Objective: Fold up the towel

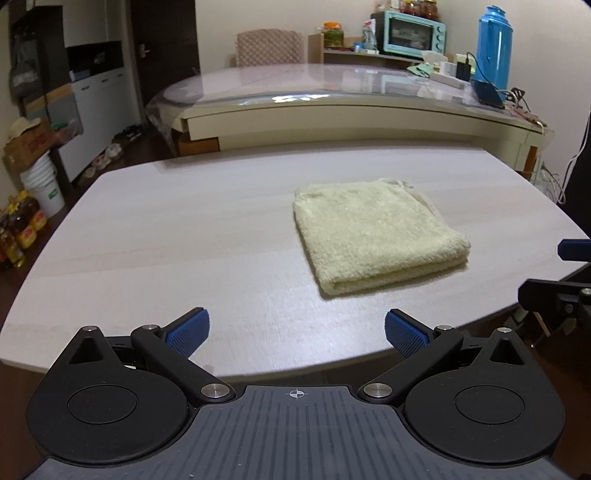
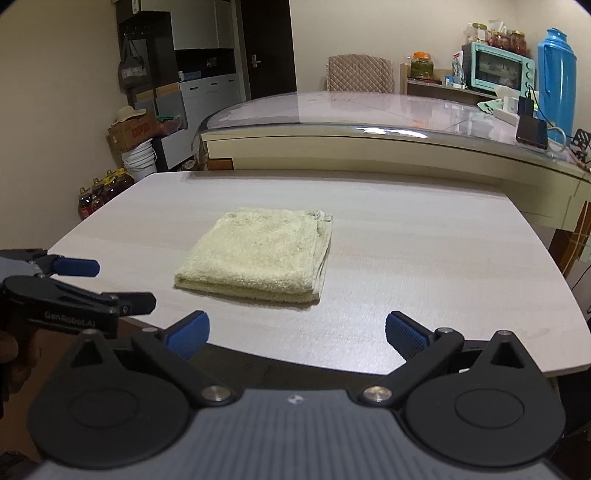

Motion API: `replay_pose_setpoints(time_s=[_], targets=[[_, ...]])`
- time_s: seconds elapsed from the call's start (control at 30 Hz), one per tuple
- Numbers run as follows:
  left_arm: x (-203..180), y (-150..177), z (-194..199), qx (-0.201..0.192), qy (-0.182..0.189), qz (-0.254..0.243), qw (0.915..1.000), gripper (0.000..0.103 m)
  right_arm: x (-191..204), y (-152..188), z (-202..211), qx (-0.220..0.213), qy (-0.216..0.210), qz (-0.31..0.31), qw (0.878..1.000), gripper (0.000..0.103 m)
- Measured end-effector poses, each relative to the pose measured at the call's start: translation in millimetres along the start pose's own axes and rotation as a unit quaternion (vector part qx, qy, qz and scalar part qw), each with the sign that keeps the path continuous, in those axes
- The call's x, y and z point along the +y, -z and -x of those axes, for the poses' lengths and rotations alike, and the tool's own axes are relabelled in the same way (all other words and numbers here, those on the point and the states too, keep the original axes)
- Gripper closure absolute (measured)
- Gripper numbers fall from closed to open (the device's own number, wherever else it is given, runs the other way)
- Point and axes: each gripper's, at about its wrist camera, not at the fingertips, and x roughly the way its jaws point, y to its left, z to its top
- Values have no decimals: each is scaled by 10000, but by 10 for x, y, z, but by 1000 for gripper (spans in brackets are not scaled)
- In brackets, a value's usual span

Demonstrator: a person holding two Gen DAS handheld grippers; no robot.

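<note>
A pale yellow towel (image 1: 376, 232) lies folded into a thick square on the light wooden table (image 1: 184, 229). In the right wrist view the same towel (image 2: 258, 254) sits a little left of centre on that table (image 2: 424, 258). My left gripper (image 1: 297, 332) is open near the table's front edge, short of the towel, with nothing between its blue pads. My right gripper (image 2: 297, 332) is open too, held back at the front edge, empty. The left gripper's fingers (image 2: 77, 266) show at the left edge of the right wrist view.
Behind the table stands a larger table with a glass top (image 1: 332, 85). It carries a blue thermos (image 1: 493, 44), a teal toaster oven (image 1: 410, 31), jars and cables. Boxes, a white bucket (image 1: 42, 184) and oil bottles (image 1: 22, 229) stand on the floor at left.
</note>
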Motion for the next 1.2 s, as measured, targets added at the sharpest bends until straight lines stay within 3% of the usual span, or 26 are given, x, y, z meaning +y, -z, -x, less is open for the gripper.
replay_pose_setpoints(time_s=[0.53, 1.2], targets=[[-25, 23, 219, -143, -43, 126, 9998, 0, 24, 33, 55, 145, 69, -77, 9998, 0], [-53, 21, 151, -25, -65, 221, 9997, 0, -18, 44, -29, 241, 116, -111, 9996, 0]])
